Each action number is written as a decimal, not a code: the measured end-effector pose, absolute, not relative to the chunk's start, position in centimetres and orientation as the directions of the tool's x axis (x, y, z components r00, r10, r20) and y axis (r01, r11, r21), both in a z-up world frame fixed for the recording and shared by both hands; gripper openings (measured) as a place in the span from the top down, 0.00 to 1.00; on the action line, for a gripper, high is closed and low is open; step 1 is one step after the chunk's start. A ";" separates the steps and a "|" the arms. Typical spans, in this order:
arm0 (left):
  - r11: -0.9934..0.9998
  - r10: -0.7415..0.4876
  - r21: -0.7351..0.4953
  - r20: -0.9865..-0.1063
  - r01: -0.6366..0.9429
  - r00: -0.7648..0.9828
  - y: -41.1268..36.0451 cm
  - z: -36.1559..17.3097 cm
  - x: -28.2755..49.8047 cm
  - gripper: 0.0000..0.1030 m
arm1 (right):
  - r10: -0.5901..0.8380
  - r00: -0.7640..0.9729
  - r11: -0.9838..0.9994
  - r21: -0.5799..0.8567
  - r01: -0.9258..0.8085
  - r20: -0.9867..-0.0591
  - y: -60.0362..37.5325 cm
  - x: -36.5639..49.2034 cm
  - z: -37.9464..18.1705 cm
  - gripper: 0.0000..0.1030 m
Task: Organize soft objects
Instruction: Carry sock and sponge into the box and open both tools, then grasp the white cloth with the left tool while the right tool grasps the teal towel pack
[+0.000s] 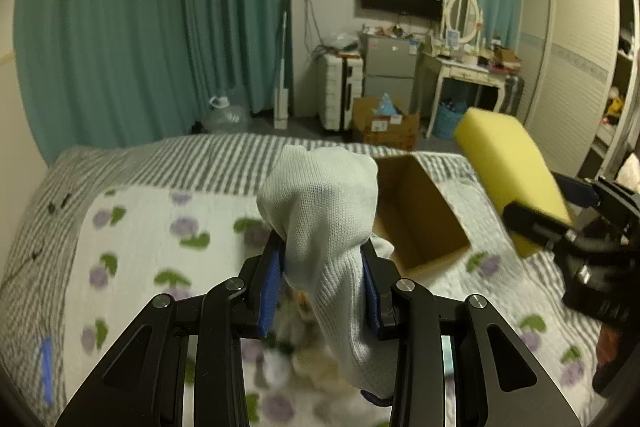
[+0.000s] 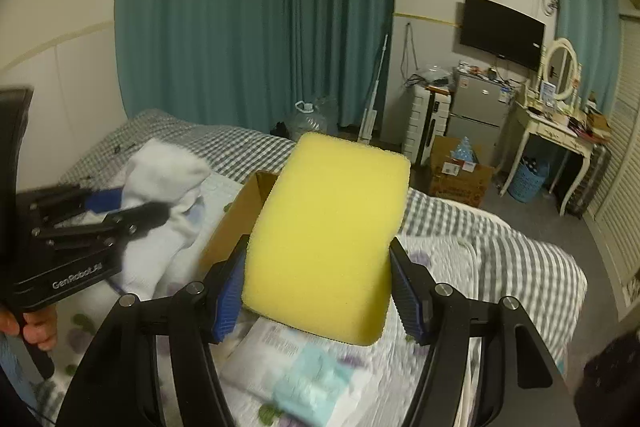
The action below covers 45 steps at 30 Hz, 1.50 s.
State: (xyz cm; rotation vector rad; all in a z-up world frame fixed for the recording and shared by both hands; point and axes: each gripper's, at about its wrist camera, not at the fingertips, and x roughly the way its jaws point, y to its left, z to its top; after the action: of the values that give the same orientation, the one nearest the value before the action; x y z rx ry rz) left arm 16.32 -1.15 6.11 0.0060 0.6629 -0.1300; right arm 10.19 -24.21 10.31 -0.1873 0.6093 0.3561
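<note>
My left gripper [image 1: 323, 259] is shut on a white knitted glove [image 1: 320, 211] and holds it above the bed, just left of an open cardboard box [image 1: 420, 223]. The glove also shows at the left of the right wrist view [image 2: 160, 175]. My right gripper [image 2: 318, 279] is shut on a yellow sponge block [image 2: 328, 235], held above the box [image 2: 240, 219]. In the left wrist view the sponge [image 1: 508, 171] and right gripper [image 1: 560, 227] are right of the box.
The bed has a floral quilt [image 1: 132, 247] over a striped sheet [image 1: 192, 155]. A tissue pack [image 2: 312, 379] lies below the sponge. Blurred soft items [image 1: 304, 351] lie under the left gripper. Beyond the bed stand a cardboard box [image 2: 460, 171], fridge and dressing table.
</note>
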 end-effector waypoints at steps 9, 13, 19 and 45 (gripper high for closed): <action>0.994 -0.076 0.009 -0.655 0.108 0.752 -2.7 1.7 25.3 0.67 | 0.231 0.719 0.911 -0.114 -0.397 -0.655 -22.2 19.1 5.0 0.38; 0.992 -0.072 0.027 -0.686 0.125 0.724 -3.5 -0.9 27.5 0.67 | 0.226 0.692 0.912 -0.101 -0.398 -0.686 -22.5 21.7 1.8 0.38; 0.984 -0.092 0.046 -0.699 0.173 0.709 -4.3 -2.5 28.2 0.60 | 0.256 0.705 0.918 -0.063 -0.393 -0.662 -23.9 22.9 -0.2 0.28; 0.986 -0.112 0.052 -0.499 0.159 0.859 -1.2 10.7 12.0 0.00 | 0.136 0.836 0.951 -0.167 -0.260 -0.531 -26.8 5.7 16.1 0.00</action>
State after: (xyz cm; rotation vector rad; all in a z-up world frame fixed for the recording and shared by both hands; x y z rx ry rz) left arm 11.97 -1.24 10.66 0.0922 0.5175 -0.1425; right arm 5.65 -26.78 16.10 -0.2377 0.5421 0.2118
